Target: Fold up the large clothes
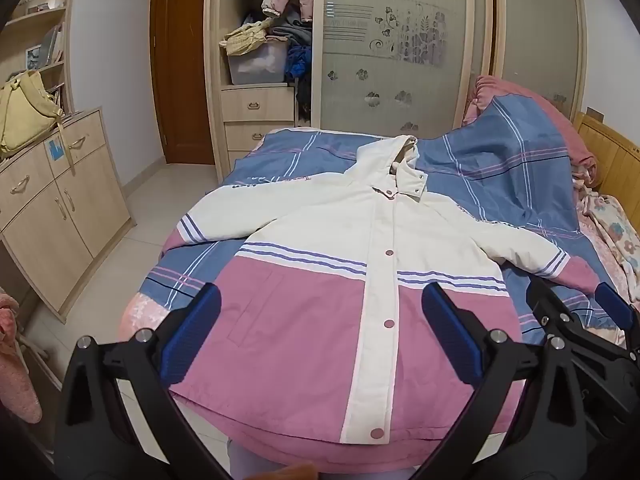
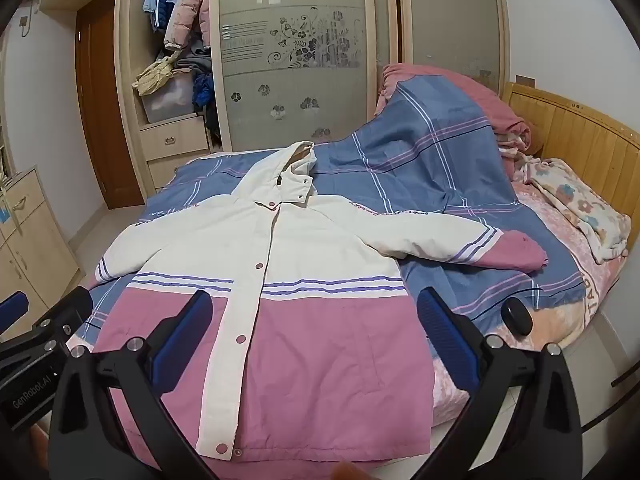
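Two grippers hover side by side over the near edge of the bed, and both stand with their blue-padded fingers spread wide and nothing between the pads. The jacket, cream above and pink below, lies flat and face up on the blue plaid quilt, snapped shut down the front. Its long axis runs straight away from the tongs: the pink hem sits nearest, just under and ahead of the fingertips, and the hood points to the far side of the bed toward the wardrobe. The sleeves stretch out to either side, crosswise to that axis. The left gripper frames the left half of the pink body and the button placket, so the left sleeve and left hem corner fall to it. The right gripper looks over the right half, with the right sleeve and its pink cuff lying well out to that side, so that sleeve is likely its job. Neither gripper touches cloth; both appear to hang above the hem, tilted downward. A first fold would probably bring each sleeve in across the chest, or lift the hem toward the hood, and either way each hand works its own side. A small dark object rests on the bed near the right fingers.
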`<state>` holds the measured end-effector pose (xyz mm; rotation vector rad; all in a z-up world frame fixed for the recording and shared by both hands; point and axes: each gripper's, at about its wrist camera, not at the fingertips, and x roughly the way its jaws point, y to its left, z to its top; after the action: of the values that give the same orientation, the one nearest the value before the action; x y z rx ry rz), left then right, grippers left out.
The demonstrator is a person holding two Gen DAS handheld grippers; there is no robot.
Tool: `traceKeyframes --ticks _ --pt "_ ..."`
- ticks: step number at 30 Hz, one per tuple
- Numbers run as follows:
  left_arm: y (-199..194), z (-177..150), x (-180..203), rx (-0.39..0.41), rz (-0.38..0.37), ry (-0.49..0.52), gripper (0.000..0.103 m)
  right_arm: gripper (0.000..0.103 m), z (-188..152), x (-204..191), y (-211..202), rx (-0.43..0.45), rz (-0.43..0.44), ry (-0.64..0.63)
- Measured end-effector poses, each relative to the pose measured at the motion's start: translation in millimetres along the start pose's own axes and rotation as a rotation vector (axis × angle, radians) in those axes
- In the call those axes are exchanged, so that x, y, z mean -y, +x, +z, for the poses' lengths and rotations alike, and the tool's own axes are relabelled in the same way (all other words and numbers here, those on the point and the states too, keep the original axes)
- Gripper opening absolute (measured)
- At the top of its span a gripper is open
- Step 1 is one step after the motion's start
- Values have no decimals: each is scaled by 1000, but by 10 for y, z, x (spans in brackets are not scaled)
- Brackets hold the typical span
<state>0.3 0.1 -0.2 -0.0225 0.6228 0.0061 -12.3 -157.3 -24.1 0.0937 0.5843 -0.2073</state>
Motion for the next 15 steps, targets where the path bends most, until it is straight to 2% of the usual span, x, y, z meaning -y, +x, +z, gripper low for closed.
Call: traceKeyframes --ticks 15 --pt "-3 4 -6 4 2 2 101 102 -15 20 41 1 4 0"
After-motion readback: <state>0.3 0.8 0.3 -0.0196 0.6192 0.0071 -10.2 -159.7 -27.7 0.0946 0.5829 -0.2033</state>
